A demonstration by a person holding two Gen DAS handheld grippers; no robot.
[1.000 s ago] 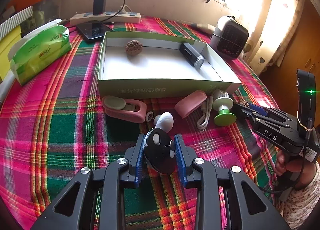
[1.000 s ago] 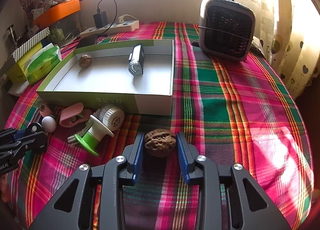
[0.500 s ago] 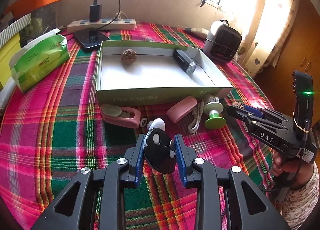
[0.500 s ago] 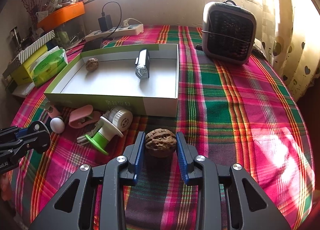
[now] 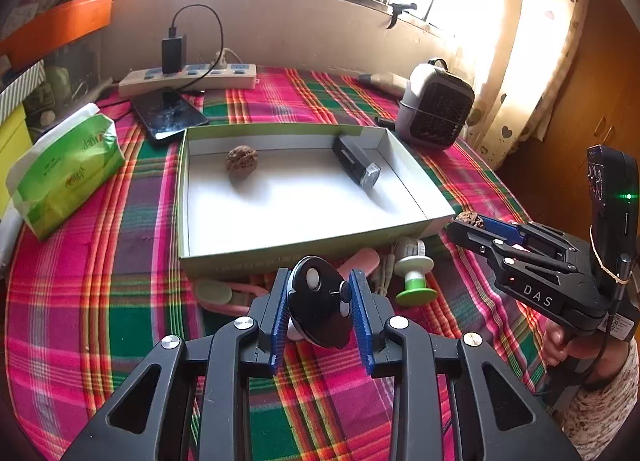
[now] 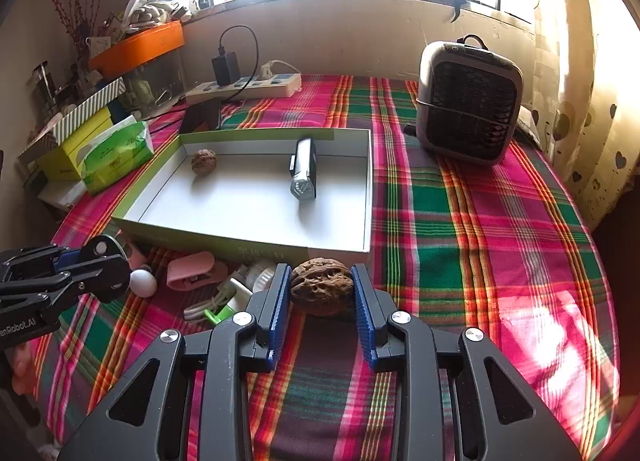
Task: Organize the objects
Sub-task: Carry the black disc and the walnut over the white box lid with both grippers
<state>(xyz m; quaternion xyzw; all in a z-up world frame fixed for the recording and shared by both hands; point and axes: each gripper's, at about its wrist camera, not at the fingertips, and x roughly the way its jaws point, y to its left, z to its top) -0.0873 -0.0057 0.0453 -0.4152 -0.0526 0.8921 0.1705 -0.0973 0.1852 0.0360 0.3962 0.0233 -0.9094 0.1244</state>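
In the box (image 6: 256,217), mid-table: a walnut (image 6: 203,162) far left, a flashlight (image 6: 303,175) right of it. Near the box's near wall: clips (image 6: 196,271), cable (image 6: 210,305), stopper (image 5: 414,281). Left of box: tissue pack (image 5: 68,177). Far right: heater (image 6: 468,103). Far behind: power strip (image 6: 244,88) and phone (image 5: 168,117).

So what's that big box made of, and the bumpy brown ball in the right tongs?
The box looks like thin cardboard: matte white inside, green printed outside, with folded corners. The bumpy ball looks like a real walnut: hard, woody, wrinkled shell with a slight sheen, though a carved copy can't be ruled out.
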